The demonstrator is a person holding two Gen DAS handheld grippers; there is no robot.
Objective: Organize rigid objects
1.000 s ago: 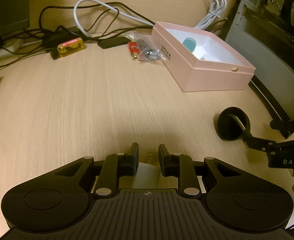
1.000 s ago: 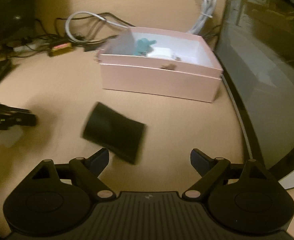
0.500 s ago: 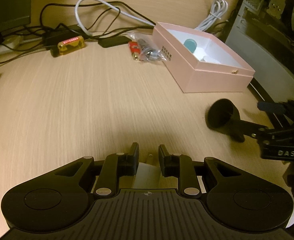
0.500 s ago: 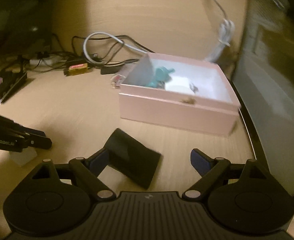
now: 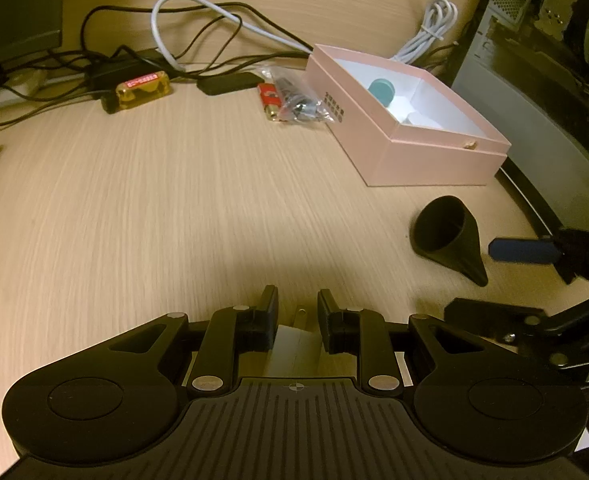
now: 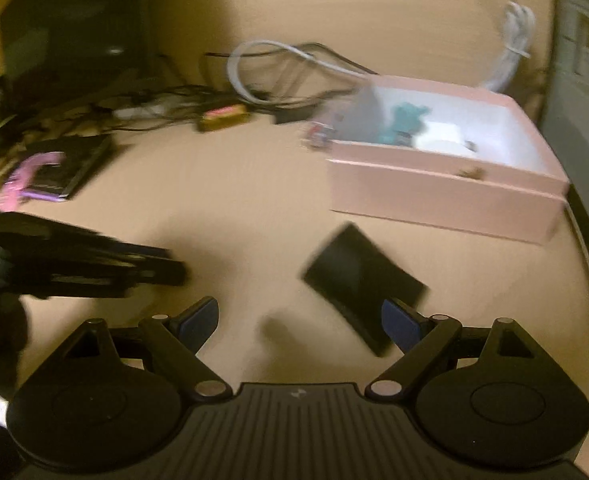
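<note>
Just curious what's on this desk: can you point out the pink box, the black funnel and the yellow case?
pink box (image 5: 426,162), left wrist view, on its near side wall.
black funnel (image 5: 460,248), left wrist view, on its outer cone.
yellow case (image 5: 144,87), left wrist view, on its top face.

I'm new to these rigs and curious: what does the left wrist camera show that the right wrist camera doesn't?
Only the left wrist view shows the white plug block clamped in the left gripper, and the red battery beside a clear bag of small parts.

Only the right wrist view shows the dark packet with pink print.

Both show the open pink cardboard box, the black plastic funnel lying on the wooden desk, and the amber translucent case.
</note>
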